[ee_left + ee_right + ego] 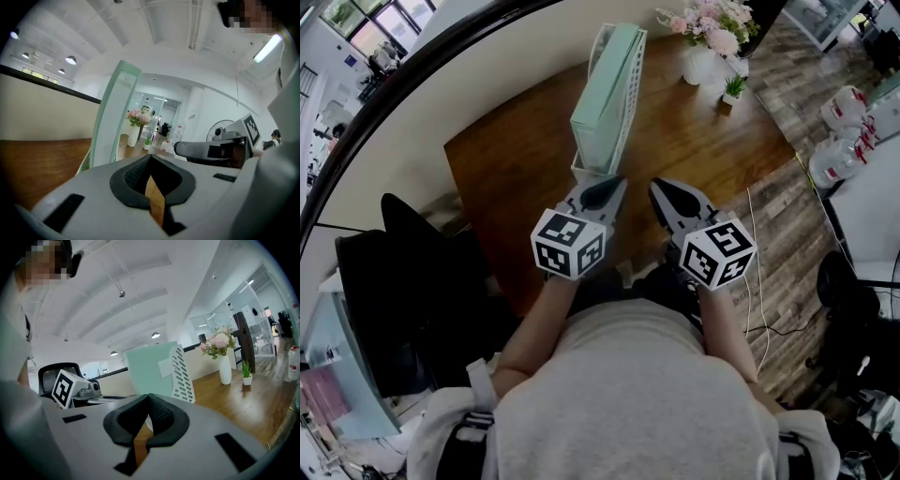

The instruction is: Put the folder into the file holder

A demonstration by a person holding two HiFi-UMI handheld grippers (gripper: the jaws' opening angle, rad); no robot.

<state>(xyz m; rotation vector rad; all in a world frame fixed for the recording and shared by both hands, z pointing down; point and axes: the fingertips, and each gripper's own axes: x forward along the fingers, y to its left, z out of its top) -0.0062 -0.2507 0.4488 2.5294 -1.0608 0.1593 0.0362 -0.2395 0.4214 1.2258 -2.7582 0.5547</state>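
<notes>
Mint-green folder (pixel 602 105) already stands upright inside the white slatted file holder (pixel 631 89); holder sits on the wooden table (pixel 511 159) close to its near edge, running back toward the far edge; nothing of the folder lies loose on the table.

Left gripper (pixel 605 193) has jaws pressed together with nothing between them; it hangs just short of the holder's near end, and contact cannot be told. Right gripper (pixel 671 199) also has jaws together and empty, beside the left one and clear of the holder. Left gripper view shows the folder (pixel 116 112) edge-on ahead; right gripper view shows its broad face (pixel 151 367) with the holder's slats (pixel 183 373) alongside.

Judged step: insertion looks finished, this is the tail end; the next move probably only calls for drawing both grippers back over the near edge without nudging the holder, maybe a check that the folder sits fully down.

Flower vase (pixel 705 58) and small potted plant (pixel 733 90) stand at the far right corner, well apart.
</notes>
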